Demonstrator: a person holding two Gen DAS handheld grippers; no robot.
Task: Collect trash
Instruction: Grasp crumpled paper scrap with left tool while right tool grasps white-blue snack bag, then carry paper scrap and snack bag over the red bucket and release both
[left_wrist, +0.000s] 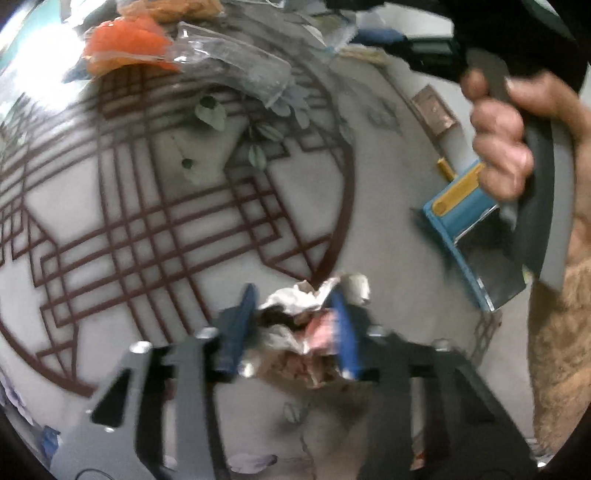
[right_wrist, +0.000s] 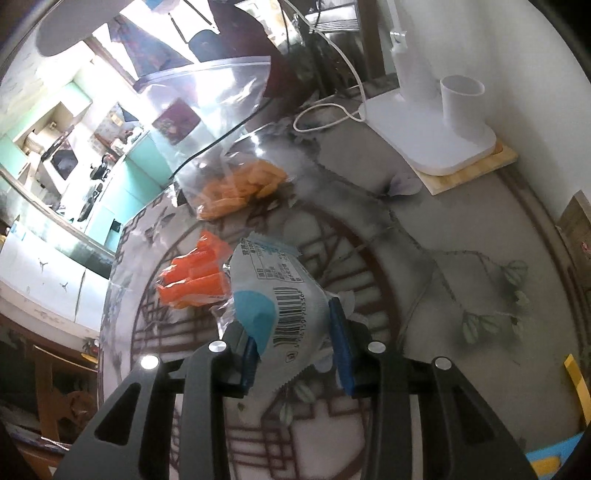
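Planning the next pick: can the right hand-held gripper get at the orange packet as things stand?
Probably not yet. The right hand-held gripper is already shut on a grey snack wrapper, which also lies between it and the orange packet. The packet itself sits uncovered on the table.

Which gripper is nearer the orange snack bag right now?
Right. The right gripper, clamped on a grey wrapper, sits just beside the orange snack bag. The left gripper, holding crumpled paper, is across the table from it.
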